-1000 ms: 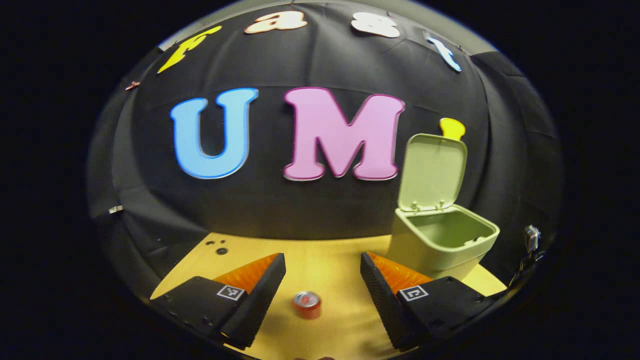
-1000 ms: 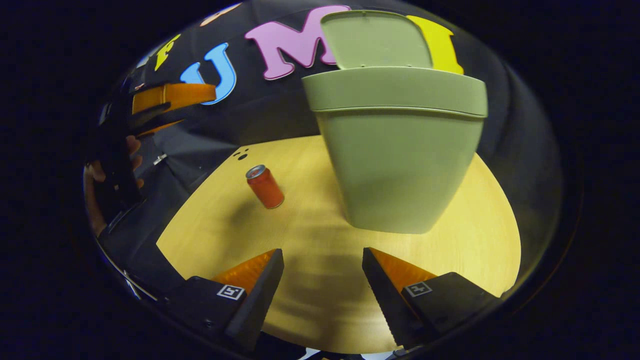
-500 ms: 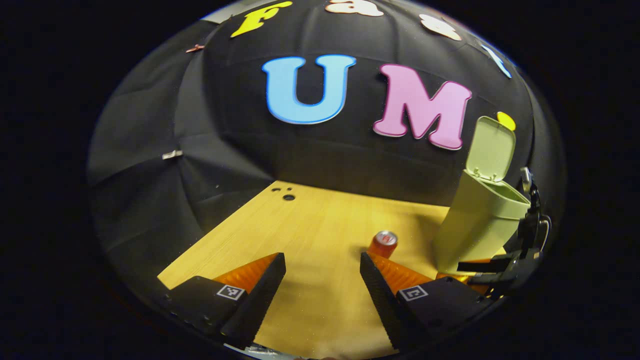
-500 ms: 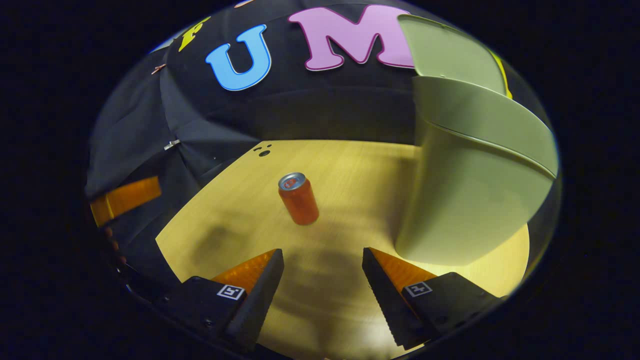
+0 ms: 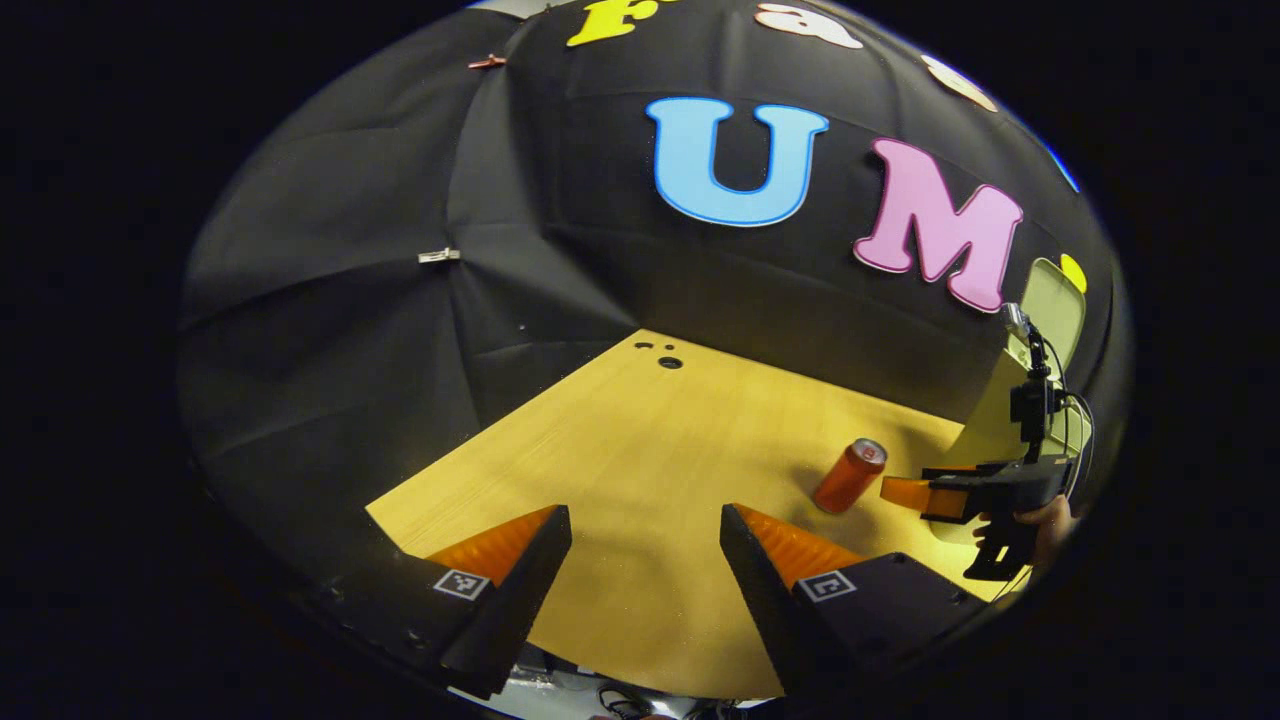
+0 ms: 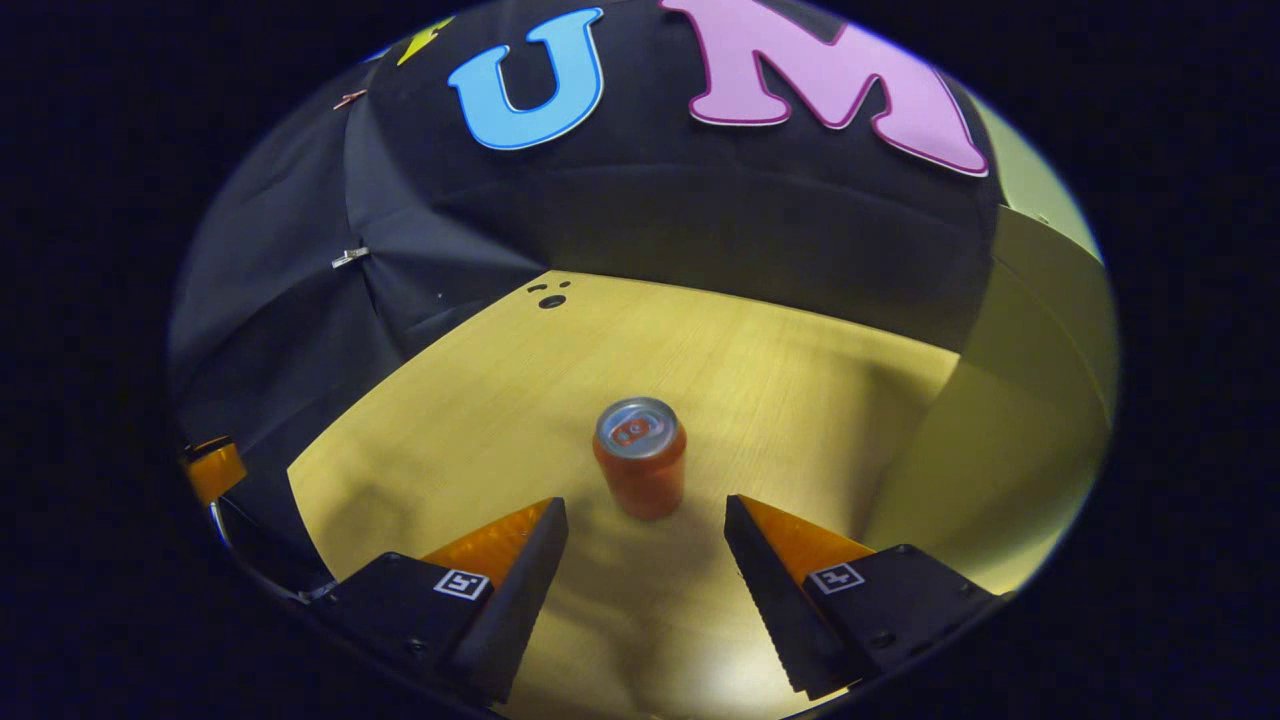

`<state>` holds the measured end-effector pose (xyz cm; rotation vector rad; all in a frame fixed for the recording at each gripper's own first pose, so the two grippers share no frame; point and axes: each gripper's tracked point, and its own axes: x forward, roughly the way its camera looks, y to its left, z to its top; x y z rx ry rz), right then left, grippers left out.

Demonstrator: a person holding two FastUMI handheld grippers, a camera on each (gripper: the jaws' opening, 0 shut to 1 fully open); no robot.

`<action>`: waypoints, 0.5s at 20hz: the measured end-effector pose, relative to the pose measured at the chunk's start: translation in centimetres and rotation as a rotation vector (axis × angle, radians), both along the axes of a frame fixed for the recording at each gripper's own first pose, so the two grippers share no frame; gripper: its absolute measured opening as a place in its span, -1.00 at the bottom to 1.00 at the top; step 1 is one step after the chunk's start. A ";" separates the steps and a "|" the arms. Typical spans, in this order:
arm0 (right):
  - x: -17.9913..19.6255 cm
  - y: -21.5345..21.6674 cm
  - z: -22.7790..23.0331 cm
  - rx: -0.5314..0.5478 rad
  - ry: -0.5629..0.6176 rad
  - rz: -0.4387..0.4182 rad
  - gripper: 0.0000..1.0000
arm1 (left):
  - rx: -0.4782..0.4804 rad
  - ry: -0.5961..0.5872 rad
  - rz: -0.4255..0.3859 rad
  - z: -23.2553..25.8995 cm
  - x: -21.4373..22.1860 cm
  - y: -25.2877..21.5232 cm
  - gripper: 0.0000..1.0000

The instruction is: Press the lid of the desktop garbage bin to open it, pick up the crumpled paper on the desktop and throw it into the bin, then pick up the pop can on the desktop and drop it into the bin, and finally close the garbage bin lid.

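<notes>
Pop can (image 6: pixel 640 457) stands upright just ahead of the open, empty right tool (image 6: pixel 645 560), centred between its fingers; the left tool (image 5: pixel 645 565), also open, is farther off

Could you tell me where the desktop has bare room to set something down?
The desktop is bare from the small holes by the cloth wall across to the pop can. It is crowded at the bin, where the right gripper stands open before the can.

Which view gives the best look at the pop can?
The right gripper view: the can stands upright, large and centred, just ahead of the open right gripper. The left gripper view shows it small and off to the side, near the right gripper's tips.
</notes>
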<state>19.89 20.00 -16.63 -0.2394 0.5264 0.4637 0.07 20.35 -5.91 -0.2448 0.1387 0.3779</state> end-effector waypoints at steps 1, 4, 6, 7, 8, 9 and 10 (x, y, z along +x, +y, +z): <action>0.7 0.4 -0.3 -0.009 0.001 -0.002 0.99 | -0.003 0.003 0.015 -0.2 -0.4 0.7 0.92; 2.3 1.3 -1.6 -0.024 0.019 -0.021 0.99 | -0.009 0.019 0.056 -0.8 -1.3 2.1 0.92; 3.9 1.3 -2.4 -0.043 0.018 -0.051 0.99 | -0.016 0.031 0.077 -1.3 -2.0 2.8 0.92; 4.4 1.4 -2.7 -0.046 0.022 -0.061 0.99 | -0.019 0.039 0.084 -1.5 -2.3 3.1 0.92; 4.8 1.5 -3.0 -0.047 0.028 -0.071 0.99 | -0.018 0.047 0.094 -1.8 -2.5 3.3 0.92; 5.2 1.6 -3.3 -0.050 0.033 -0.078 0.99 | -0.019 0.054 0.099 -2.0 -2.7 3.6 0.92; 5.6 1.9 -3.4 -0.050 0.033 -0.084 0.99 | -0.023 0.061 0.100 -2.2 -2.6 3.6 0.92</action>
